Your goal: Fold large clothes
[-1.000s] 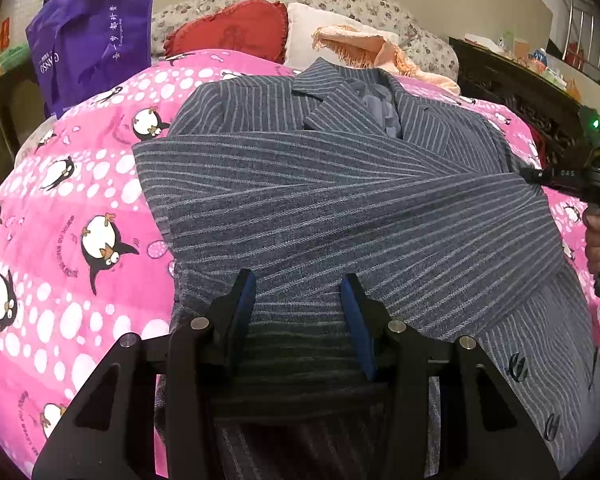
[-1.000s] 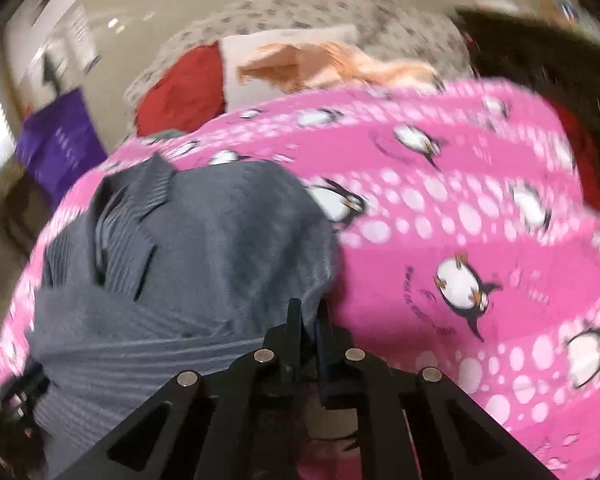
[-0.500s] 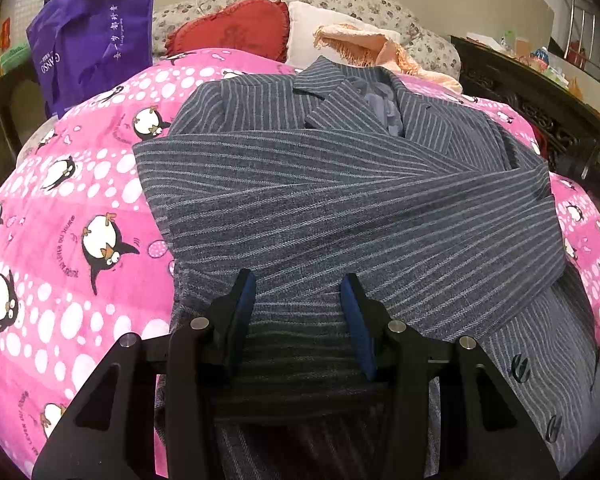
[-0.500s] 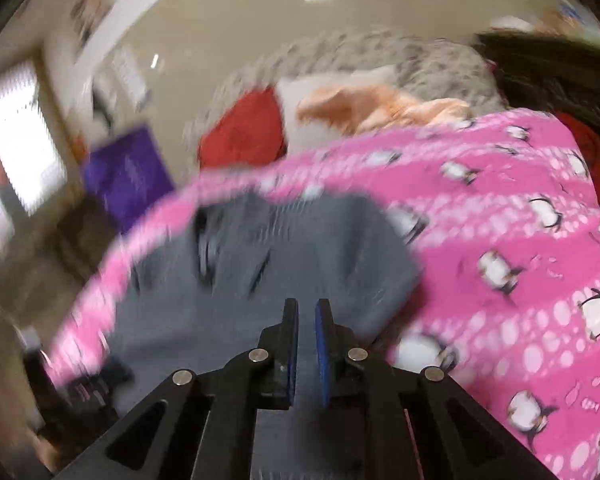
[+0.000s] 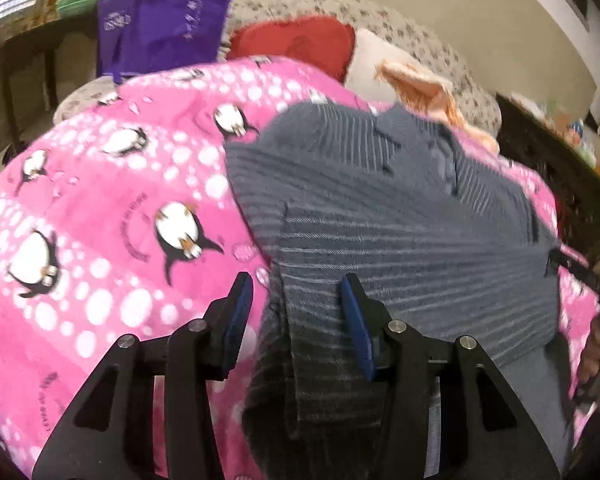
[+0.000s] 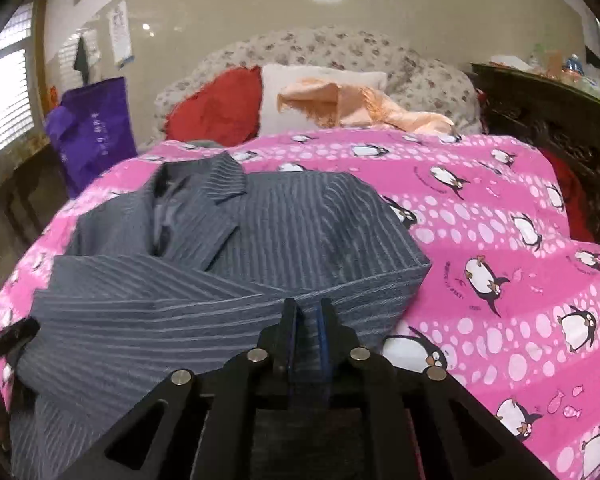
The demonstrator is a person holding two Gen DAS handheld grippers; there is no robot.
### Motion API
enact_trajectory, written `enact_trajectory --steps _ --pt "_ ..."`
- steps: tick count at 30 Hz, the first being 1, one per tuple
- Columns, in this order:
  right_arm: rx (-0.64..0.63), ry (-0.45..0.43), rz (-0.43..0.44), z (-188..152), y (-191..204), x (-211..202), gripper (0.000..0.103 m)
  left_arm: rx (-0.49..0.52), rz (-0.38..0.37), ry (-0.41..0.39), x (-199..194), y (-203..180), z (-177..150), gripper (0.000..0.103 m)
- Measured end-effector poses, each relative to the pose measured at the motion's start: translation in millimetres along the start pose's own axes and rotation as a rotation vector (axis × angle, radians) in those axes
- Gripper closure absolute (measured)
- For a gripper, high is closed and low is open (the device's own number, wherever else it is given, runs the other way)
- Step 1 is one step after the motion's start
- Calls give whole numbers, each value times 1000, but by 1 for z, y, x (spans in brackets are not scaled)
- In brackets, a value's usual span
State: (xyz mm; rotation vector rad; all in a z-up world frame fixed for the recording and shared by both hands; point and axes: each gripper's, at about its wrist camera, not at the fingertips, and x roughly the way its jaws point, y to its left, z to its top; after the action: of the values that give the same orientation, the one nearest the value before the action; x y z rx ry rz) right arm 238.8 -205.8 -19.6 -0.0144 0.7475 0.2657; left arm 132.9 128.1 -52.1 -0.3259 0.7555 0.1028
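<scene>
A grey striped jacket (image 6: 220,272) is lying on the pink penguin bedspread (image 6: 500,216), sleeves crossed over its front for folding. The left tongs (image 5: 296,312) are hovering half open, empty, over its edge; the right tongs (image 6: 306,316), just parting slightly, are gripping nothing.

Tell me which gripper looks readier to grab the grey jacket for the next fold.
Probably the left gripper: its jaws stand open astride the side edge of the striped jacket, so it could close there. On the right gripper the jaws have just been opening, only a slit, nothing pinched between them.
</scene>
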Motion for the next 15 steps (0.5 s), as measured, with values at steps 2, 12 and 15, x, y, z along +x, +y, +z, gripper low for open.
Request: enact_trajectory --steps 2,12,15 --pt "11 91 -21 -6 -6 25 89 -21 -23 23 5 3 0 54" --pt "65 -9 89 0 -18 -12 85 23 56 -122 -38 -14 13 46" --pt "59 -31 124 -6 -9 -30 85 106 -12 -162 -53 -43 23 46"
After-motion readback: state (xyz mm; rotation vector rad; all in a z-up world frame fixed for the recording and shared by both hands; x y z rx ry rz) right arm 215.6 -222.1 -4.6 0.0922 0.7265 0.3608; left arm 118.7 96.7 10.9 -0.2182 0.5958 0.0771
